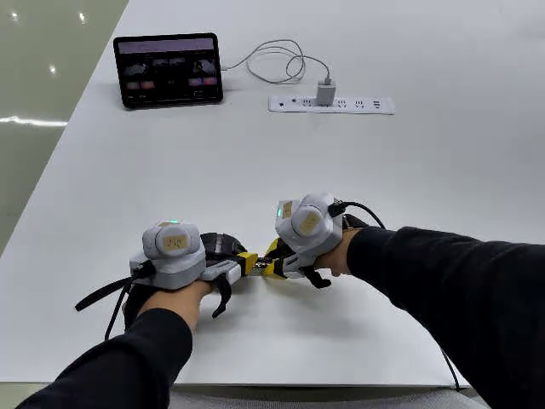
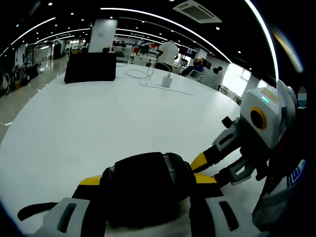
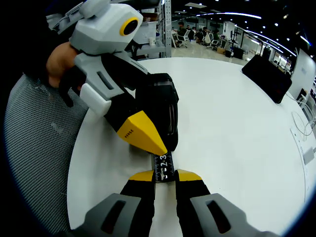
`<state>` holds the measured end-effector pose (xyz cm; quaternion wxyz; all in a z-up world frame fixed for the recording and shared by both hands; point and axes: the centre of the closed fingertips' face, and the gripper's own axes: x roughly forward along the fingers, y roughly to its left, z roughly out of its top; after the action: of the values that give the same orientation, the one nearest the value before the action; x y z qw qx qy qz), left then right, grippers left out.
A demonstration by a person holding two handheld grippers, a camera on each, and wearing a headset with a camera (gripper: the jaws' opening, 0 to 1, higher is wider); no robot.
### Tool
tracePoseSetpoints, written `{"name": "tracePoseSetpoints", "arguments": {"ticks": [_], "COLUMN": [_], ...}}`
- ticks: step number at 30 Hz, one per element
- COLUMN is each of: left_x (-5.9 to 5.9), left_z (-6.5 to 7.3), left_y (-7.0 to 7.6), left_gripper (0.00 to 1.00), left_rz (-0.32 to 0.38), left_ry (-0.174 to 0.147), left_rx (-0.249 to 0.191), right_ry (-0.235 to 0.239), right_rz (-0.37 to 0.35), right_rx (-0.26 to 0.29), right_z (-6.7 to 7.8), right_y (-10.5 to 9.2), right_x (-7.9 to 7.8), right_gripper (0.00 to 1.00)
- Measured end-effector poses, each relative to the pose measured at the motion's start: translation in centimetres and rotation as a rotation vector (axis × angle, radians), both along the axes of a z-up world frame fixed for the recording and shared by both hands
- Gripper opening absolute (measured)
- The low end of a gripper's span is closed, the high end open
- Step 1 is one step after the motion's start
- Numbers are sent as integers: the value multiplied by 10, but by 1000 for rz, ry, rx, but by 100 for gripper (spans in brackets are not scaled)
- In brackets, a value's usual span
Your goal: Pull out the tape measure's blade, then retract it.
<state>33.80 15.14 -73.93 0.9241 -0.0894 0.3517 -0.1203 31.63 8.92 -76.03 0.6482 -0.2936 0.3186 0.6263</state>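
The tape measure [image 2: 148, 190] is a black case lying on the white table [image 1: 383, 170]. My left gripper [image 2: 148, 178] is shut on the case, one yellow-tipped finger on each side. In the head view the case [image 1: 220, 245] sits just right of the left gripper [image 1: 245, 261]. A short length of blade [image 3: 163, 167], printed with numbers, sticks out of the case [image 3: 160, 106]. My right gripper [image 3: 166, 176] is shut on that blade close to the case mouth. In the head view the right gripper [image 1: 272, 267] nearly meets the left one.
A dark tablet [image 1: 169, 68] stands at the far left of the table. A white power strip [image 1: 332, 104] with a charger and looped cable lies at the back. The table's near edge [image 1: 324, 379] is close to me. A mesh chair [image 3: 34, 148] is beside the table.
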Motion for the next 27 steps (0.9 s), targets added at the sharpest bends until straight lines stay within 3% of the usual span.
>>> {"name": "tracePoseSetpoints", "arguments": {"ticks": [15, 27], "left_x": [1, 1], "left_z": [0, 1], "left_y": [1, 1], "left_gripper": [64, 64], "left_rz": [6, 10], "left_ry": [1, 2], "left_rx": [-5, -10], "right_ry": [15, -28], "right_rz": [-8, 28], "right_rx": [22, 25], "right_z": [1, 1], "right_y": [2, -5], "right_x": [1, 1], "right_gripper": [12, 12]}}
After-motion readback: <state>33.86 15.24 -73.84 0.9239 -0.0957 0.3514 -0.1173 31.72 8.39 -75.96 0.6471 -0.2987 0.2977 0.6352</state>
